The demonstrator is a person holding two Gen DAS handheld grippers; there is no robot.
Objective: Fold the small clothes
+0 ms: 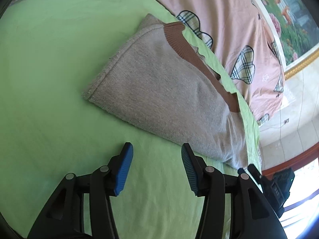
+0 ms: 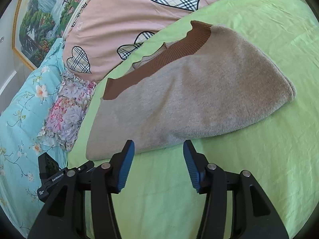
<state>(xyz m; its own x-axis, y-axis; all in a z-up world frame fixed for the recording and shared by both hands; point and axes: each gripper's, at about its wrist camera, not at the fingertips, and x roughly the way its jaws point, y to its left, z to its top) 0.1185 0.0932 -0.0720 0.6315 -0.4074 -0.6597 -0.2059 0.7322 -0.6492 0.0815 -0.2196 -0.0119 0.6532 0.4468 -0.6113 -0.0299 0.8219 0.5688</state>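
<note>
Here's the grey sweater (image 1: 159, 87), brown ribbed band (image 1: 199, 63) along one side, lying folded flat on the green sheet (image 1: 49, 59) of the bed, close to the edge where the pink quilt (image 1: 229, 20) with plaid hearts is heaped. The left gripper (image 1: 157, 149) hangs just short of the sweater's near edge, jaws spread wide with nothing between them. Over in the right wrist view, the right gripper (image 2: 159, 146) sits at the sweater's near hem (image 2: 139, 149), jaws likewise spread and empty, with floral bedding (image 2: 24, 103) off to the side.
</note>
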